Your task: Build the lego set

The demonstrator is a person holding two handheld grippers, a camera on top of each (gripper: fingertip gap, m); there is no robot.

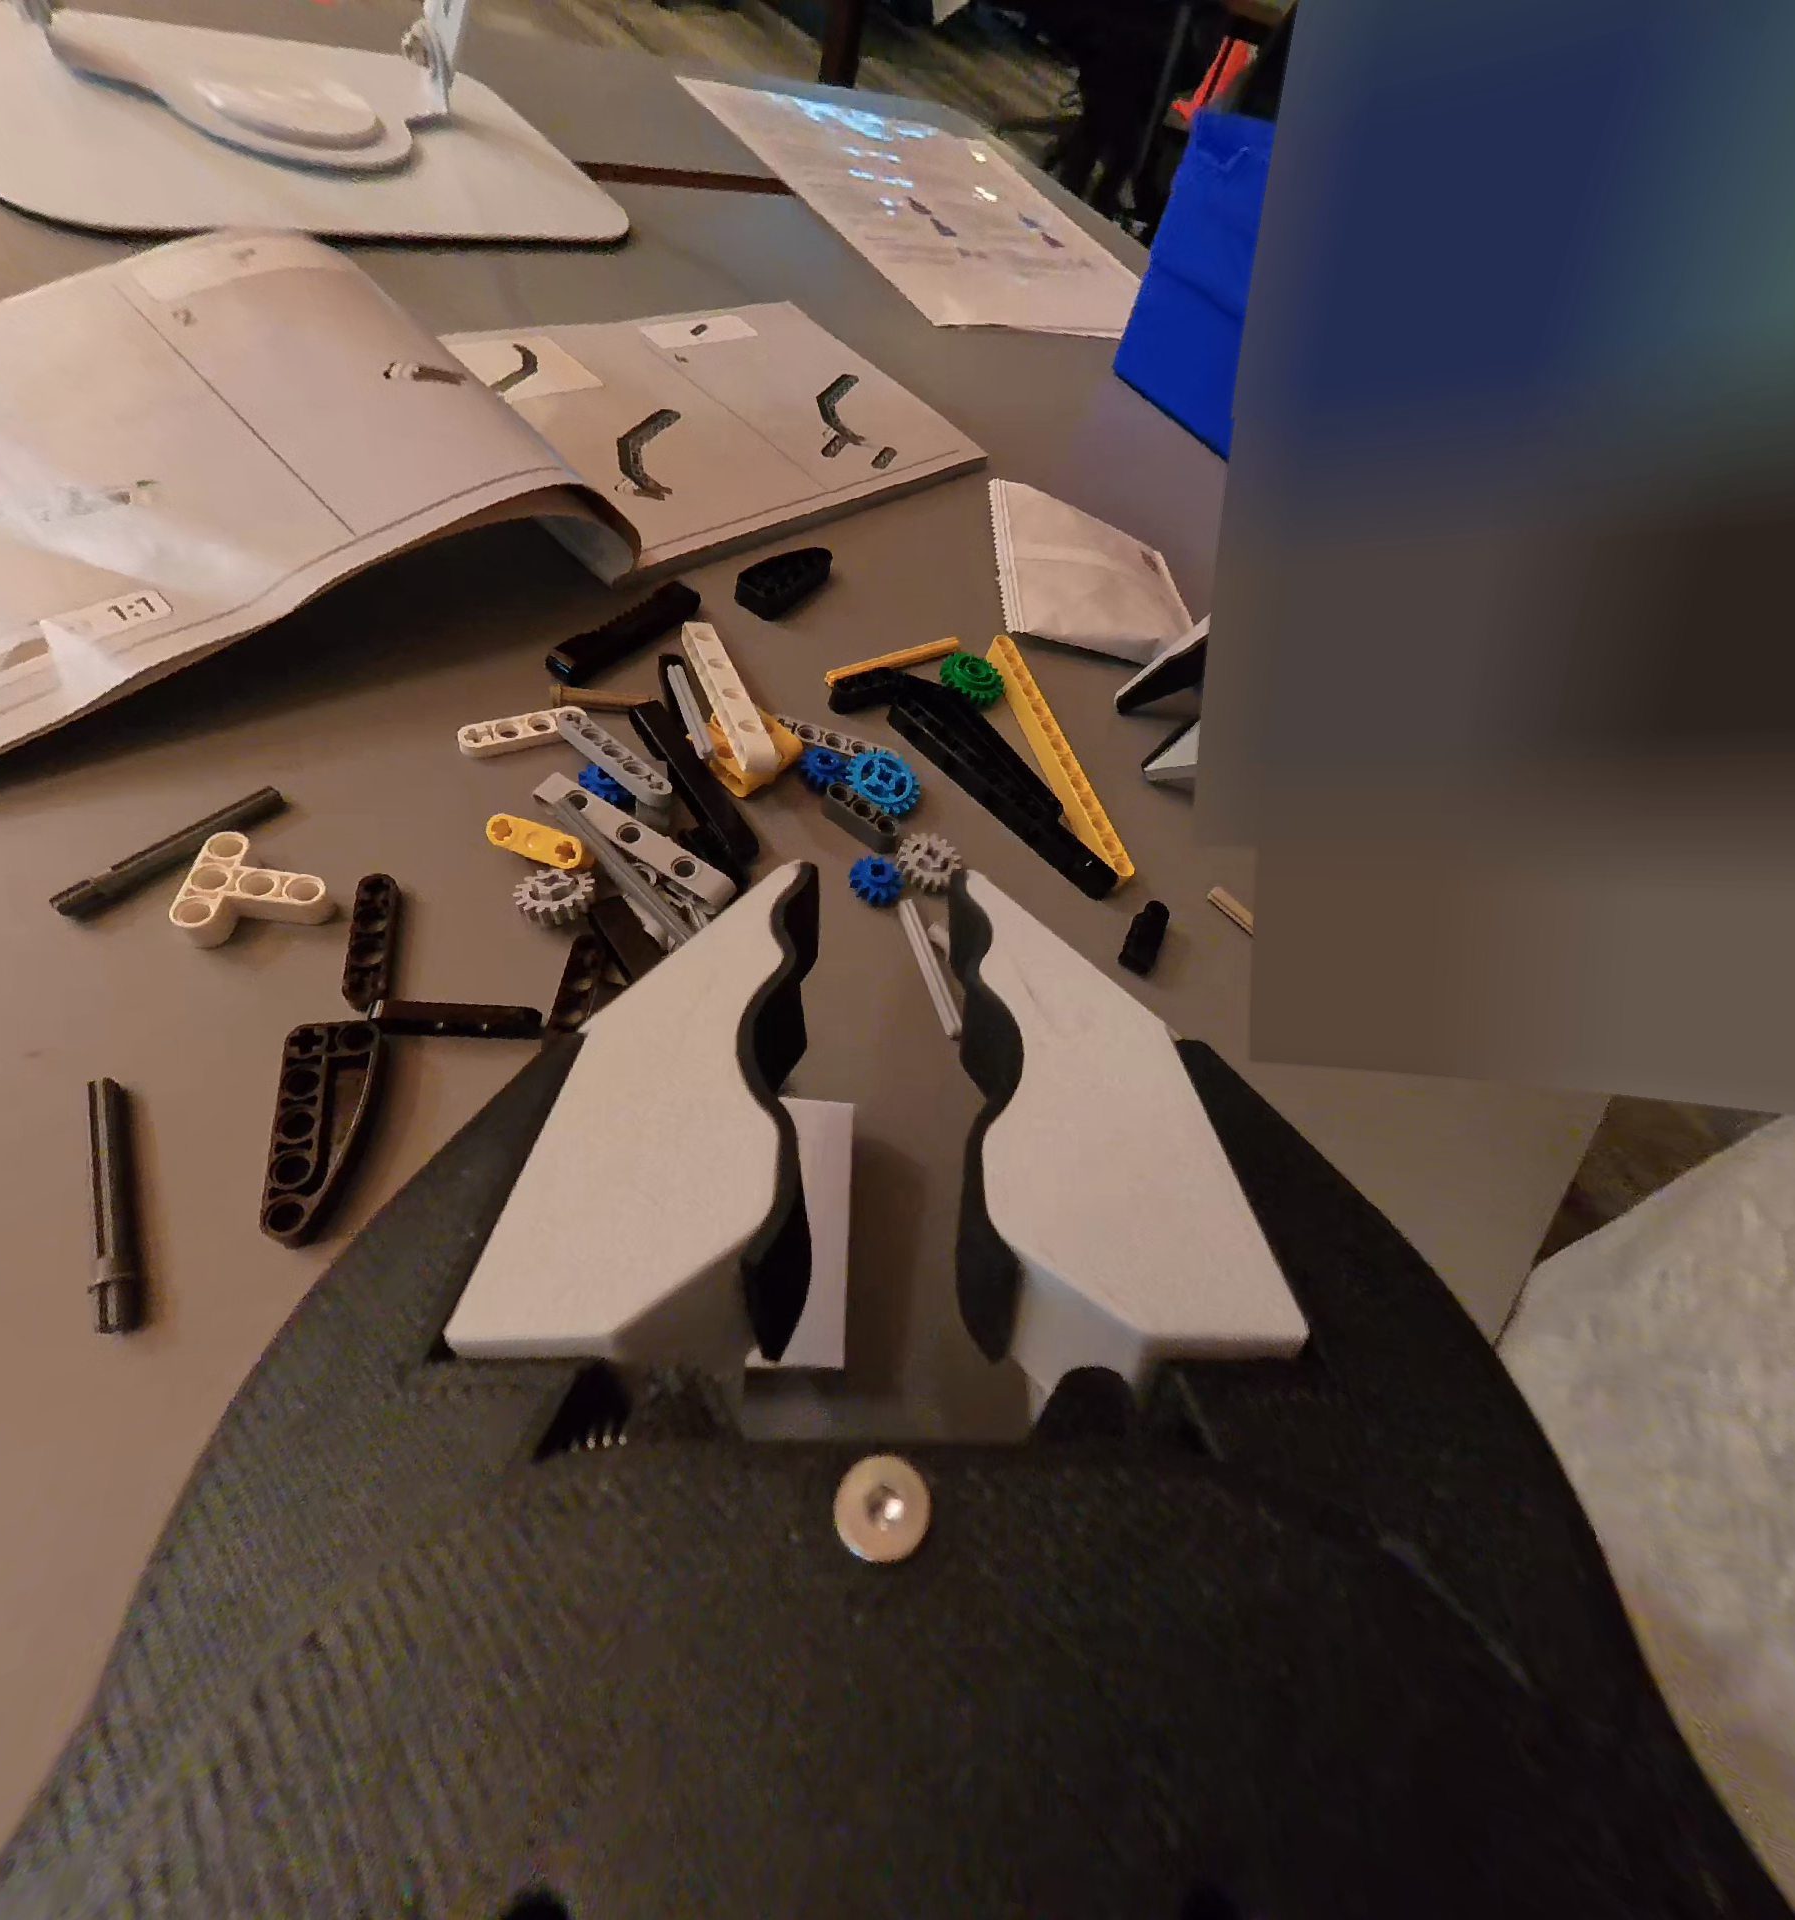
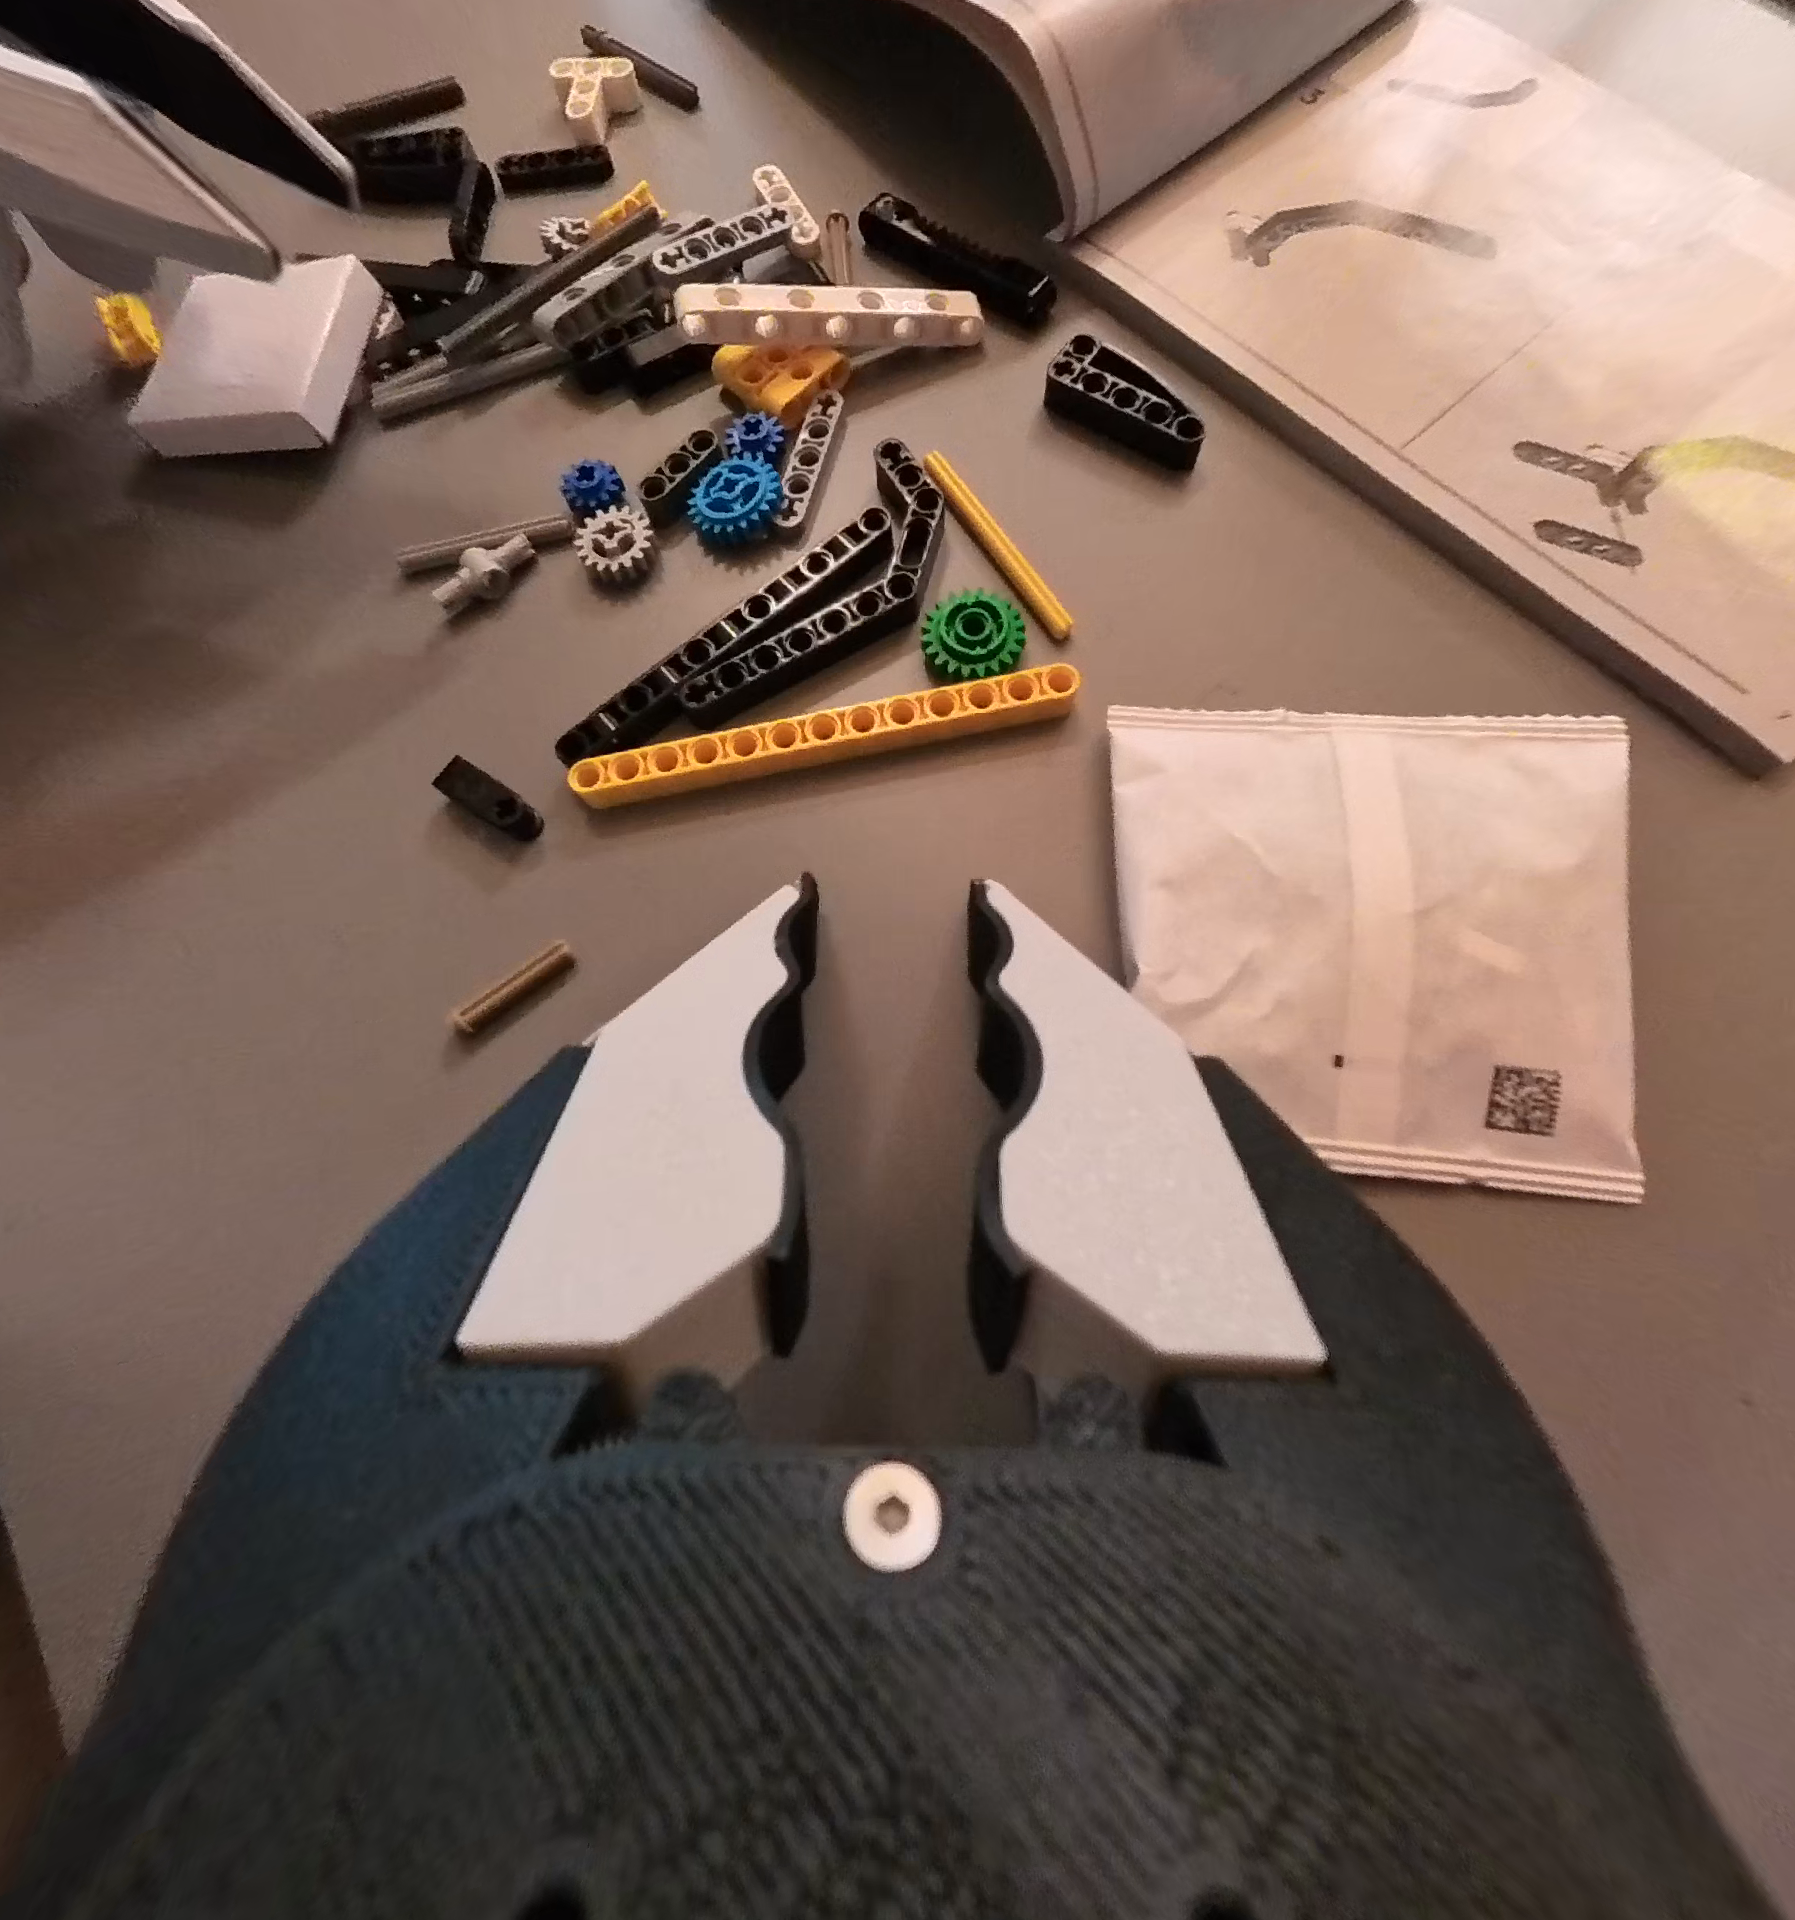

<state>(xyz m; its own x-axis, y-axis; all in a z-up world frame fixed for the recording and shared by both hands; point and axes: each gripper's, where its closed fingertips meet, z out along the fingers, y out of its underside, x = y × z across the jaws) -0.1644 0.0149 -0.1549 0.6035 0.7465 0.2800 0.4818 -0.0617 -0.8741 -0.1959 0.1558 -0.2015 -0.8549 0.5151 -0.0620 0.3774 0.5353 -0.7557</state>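
Note:
Loose Lego Technic pieces lie in a pile on the grey table (image 2: 197, 831). Among them are a long yellow beam (image 2: 825, 738), black bent beams (image 2: 768, 634), a green gear (image 2: 973, 636), a light blue gear (image 2: 735, 501) and a white beam (image 2: 831, 314). My left gripper (image 1: 882, 883) is open and empty, low over the near side of the pile. A small blue gear (image 1: 872, 878) and a grey axle (image 1: 929, 966) lie on the table between its fingertips. It also shows in the right wrist view (image 2: 197, 260). My right gripper (image 2: 893, 888) is open and empty, short of the yellow beam.
An open instruction booklet (image 1: 249, 447) lies behind the pile and also shows in the right wrist view (image 2: 1495, 312). A white paper bag (image 2: 1376, 945) lies right of my right gripper. A tan axle (image 2: 512, 985), a white T piece (image 1: 244, 888) and black beams (image 1: 316, 1127) lie scattered. Left tips to right tips: about 15 cm. The left tips stand about 11 cm off the white T piece (image 1: 244, 888). Seen from the right wrist view (image 2: 577, 80) as well.

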